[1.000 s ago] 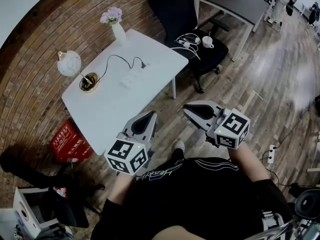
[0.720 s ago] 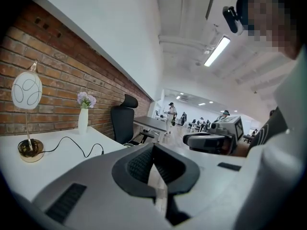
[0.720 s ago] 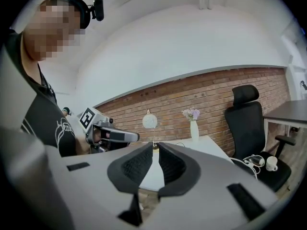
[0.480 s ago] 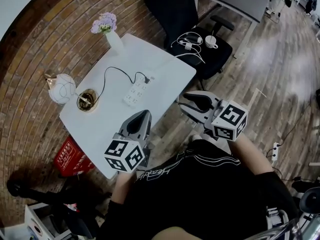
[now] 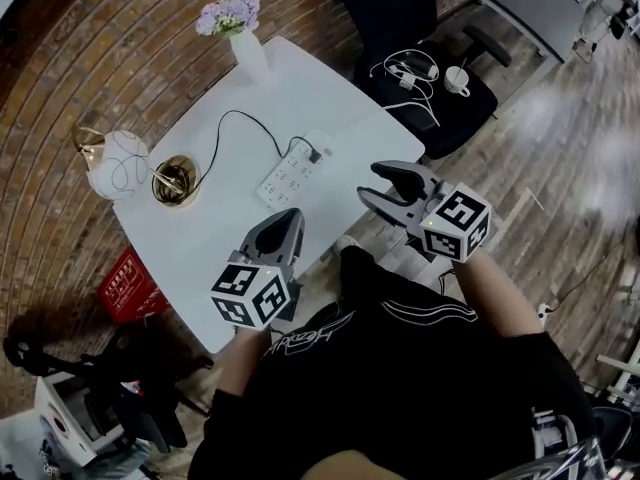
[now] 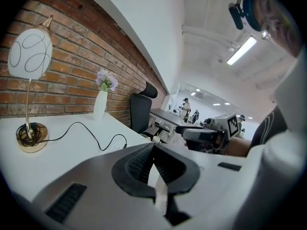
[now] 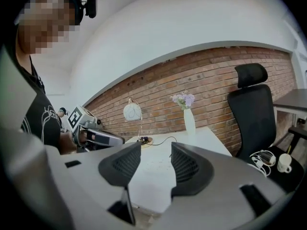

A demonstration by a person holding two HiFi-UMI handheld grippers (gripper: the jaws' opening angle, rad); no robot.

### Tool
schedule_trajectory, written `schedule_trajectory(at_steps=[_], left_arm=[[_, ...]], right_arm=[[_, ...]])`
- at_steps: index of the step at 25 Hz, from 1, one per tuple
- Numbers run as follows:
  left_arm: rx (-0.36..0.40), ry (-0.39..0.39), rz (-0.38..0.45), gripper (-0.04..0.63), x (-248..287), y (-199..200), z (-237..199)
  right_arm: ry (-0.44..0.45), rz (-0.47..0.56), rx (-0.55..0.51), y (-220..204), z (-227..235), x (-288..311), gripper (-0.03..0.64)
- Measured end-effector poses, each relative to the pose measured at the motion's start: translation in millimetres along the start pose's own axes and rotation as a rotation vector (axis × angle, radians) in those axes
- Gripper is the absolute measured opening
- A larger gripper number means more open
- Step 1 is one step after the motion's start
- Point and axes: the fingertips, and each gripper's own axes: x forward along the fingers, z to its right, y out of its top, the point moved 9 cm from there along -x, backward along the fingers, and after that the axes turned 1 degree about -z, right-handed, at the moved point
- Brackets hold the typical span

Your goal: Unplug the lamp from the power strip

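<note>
The lamp, with its white globe (image 5: 118, 158) and gold base (image 5: 175, 180), stands at the left of the white table (image 5: 200, 238). Its black cord (image 5: 240, 118) runs to a plug (image 5: 313, 154) seated in the white power strip (image 5: 288, 175). My left gripper (image 5: 285, 220) hovers over the table's near edge, short of the strip, with its pads (image 6: 153, 150) touching and nothing between them. My right gripper (image 5: 380, 185) hangs just off the table's right edge. Its jaws are opening, and only the tabletop and strip (image 7: 156, 163) show far beyond the gap.
A white vase of purple flowers (image 5: 240, 28) stands at the table's far corner. A black office chair (image 5: 420, 78) to the right holds white cables and a cup (image 5: 458, 80). A red box (image 5: 125, 283) sits on the floor by the table's left.
The table now lies closer beneath both grippers. The right gripper's jaws have spread apart. The left gripper stays shut.
</note>
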Motion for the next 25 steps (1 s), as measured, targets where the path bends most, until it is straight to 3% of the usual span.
schedule_trajectory(at_steps=[9, 20, 25], left_arm=[[-0.081, 0.140, -0.094, 0.003, 49.0, -16.2, -81.6], [-0.059, 0.146, -0.159, 0.003, 98.6, -52.6, -145.8], [0.027, 0.169, -0.190, 0.003, 107.7, -58.4, -153.8]], right_arm=[[0.051, -0.111, 0.101, -25.3, 60.9, 71.7, 0.167], [0.080, -0.205, 0.111, -52.0, 92.9, 125.9, 0.167], [0.095, -0.223, 0.115, -59.6, 98.1, 137.1, 0.167]])
